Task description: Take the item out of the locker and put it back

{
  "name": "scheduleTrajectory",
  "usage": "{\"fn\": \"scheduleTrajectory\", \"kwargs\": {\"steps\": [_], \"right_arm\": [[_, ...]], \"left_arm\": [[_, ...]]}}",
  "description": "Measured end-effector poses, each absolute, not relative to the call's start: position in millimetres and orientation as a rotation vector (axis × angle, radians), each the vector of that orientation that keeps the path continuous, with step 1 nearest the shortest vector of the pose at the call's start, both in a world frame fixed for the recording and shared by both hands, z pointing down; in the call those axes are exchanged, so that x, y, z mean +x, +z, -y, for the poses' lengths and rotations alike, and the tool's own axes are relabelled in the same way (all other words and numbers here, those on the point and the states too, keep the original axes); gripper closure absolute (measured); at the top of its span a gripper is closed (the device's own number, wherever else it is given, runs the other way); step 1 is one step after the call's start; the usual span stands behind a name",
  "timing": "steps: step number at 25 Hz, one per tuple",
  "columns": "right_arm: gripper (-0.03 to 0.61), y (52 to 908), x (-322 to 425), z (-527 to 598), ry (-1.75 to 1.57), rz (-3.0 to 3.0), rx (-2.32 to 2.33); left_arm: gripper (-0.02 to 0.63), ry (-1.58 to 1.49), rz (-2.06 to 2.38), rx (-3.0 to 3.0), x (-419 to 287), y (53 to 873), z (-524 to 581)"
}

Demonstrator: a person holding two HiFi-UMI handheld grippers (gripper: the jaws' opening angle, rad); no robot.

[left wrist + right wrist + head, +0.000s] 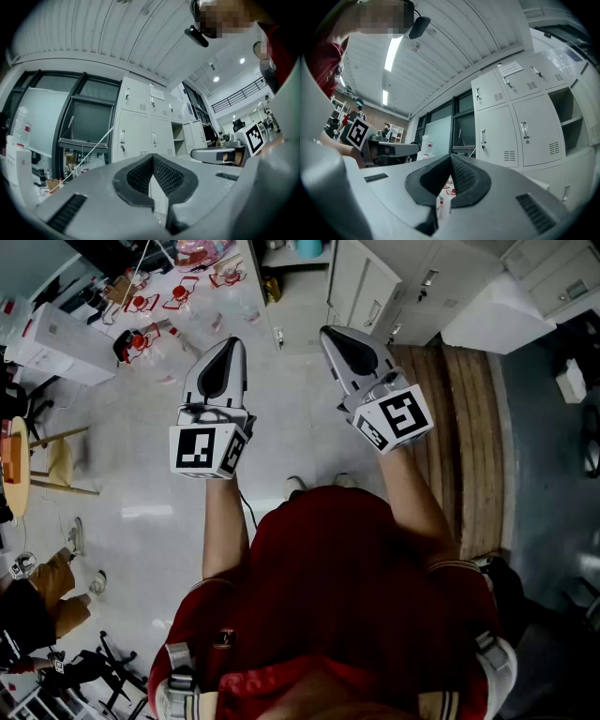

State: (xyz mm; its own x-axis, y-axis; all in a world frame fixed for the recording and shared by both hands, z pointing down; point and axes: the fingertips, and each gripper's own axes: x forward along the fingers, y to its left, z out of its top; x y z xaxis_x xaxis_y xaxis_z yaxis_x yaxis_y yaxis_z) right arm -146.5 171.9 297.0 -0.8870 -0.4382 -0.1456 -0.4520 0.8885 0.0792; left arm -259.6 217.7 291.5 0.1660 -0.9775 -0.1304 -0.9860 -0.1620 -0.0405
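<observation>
Both grippers are held up side by side in front of the person, well short of the grey lockers (373,289). My left gripper (231,343) is shut with nothing between its pads; in its own view the jaws (152,158) meet at the tip and face the locker doors (140,126). My right gripper (329,333) is shut and empty too, its tips (450,157) closed in front of the lockers (506,133). An open locker compartment (178,138) with shelves shows to the right, also as open shelves (573,123). I cannot make out any item inside it.
A white table (202,292) at the back left carries clear bottles with red labels and red-handled tools. A wooden strip of floor (464,418) runs along the right. A white box (497,313) stands near the lockers. Another person (37,601) sits at the lower left.
</observation>
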Motion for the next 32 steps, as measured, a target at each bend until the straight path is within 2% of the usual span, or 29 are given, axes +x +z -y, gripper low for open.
{"fn": "scheduleTrajectory", "kwargs": {"steps": [20,21,23,26,32], "right_arm": [[0.584,307,-211,-187,0.134,-2.902,-0.742],[0.574,309,-213,-188,0.133,-2.907,-0.743],[0.49,314,-219,-188,0.125,-2.923,-0.748],[0.438,325,-229,-183,0.107,-2.956,-0.764],[0.387,347,-237,-151,0.084,-3.008,-0.76]], "left_arm": [[0.607,0.158,-1.914,-2.382,-320,313,-226],[0.607,0.159,-1.911,-2.385,-322,315,-227],[0.607,0.158,-1.907,-2.391,-326,318,-228],[0.607,0.155,-1.912,-2.397,-336,324,-224],[0.607,0.152,-1.948,-2.386,-348,340,-201]]}}
